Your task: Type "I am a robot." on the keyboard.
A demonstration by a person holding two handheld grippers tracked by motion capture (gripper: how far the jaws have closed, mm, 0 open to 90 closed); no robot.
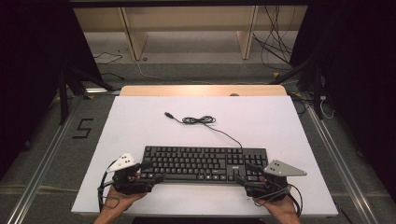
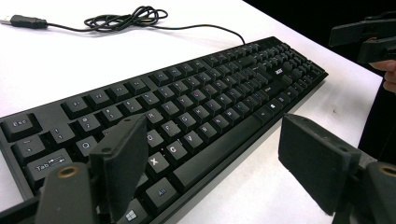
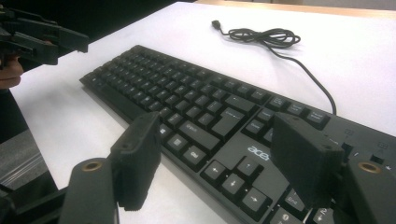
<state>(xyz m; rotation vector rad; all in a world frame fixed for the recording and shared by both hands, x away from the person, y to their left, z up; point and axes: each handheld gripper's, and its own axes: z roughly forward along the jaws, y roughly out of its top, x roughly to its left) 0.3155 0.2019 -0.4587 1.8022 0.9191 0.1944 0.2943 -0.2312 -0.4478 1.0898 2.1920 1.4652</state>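
Black keyboard [image 1: 204,163] lying flat on the white table [image 1: 140,121], long side running left to right, toward the near edge. Cable [image 1: 205,122] coming off the far side of it, bunched in a loose coil further back, with the USB plug [image 1: 167,114] lying free on the table left of the coil. Left gripper [image 1: 152,172] parked at the near left corner of the keyboard, jaws standing wide apart, one over the Tab/Windows key corner [image 2: 119,163] and the other out over bare table on the near side, front edge of the keyboard running between them. No squeeze on anything, pads not pressing, nothing held. Right gripper [image 1: 243,175] at the near right corner, same story: jaws spread wide, one hanging over the table just off the front edge [image 3: 137,158], the other over the arrow keys and numpad area [image 3: 303,161], keyboard edge sitting in the gap but not clamped. Can't tell for sure whether either jaw is brushing the keys or hovering just above. Grey three-cornered plates on top of both grippers, cables trailing back toward the person's hands at the near edge. Both ends of the keyboard flat on the table, not lifted. From each gripper view, the other gripper visible far off past the opposite end of the keyboard. Wooden shelf [image 1: 187,28] and loose wires on the floor beyond the table
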